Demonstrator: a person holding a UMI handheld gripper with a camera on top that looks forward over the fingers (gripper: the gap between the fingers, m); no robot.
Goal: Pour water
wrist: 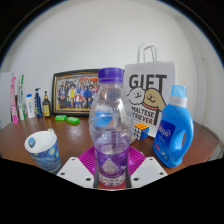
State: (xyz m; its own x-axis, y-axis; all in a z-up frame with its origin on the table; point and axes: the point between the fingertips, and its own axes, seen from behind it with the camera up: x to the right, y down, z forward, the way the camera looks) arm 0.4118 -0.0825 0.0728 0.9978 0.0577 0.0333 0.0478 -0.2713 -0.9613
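Observation:
A clear plastic water bottle (110,125) with a purple cap stands upright between my fingers. My gripper (111,166) is shut on the bottle's lower body, with the magenta pads (90,160) pressing on both sides. The bottle is partly filled with water. A small white cup with blue print (43,150) sits on the wooden table (70,135), to the left of the fingers and a little ahead of them. I cannot tell whether the bottle's base touches the table.
A blue detergent bottle (175,126) stands close on the right. Behind are a white gift bag (149,93), a framed photo (75,94), several small bottles (30,104) at the left, green items (67,120) and a small cube (140,129).

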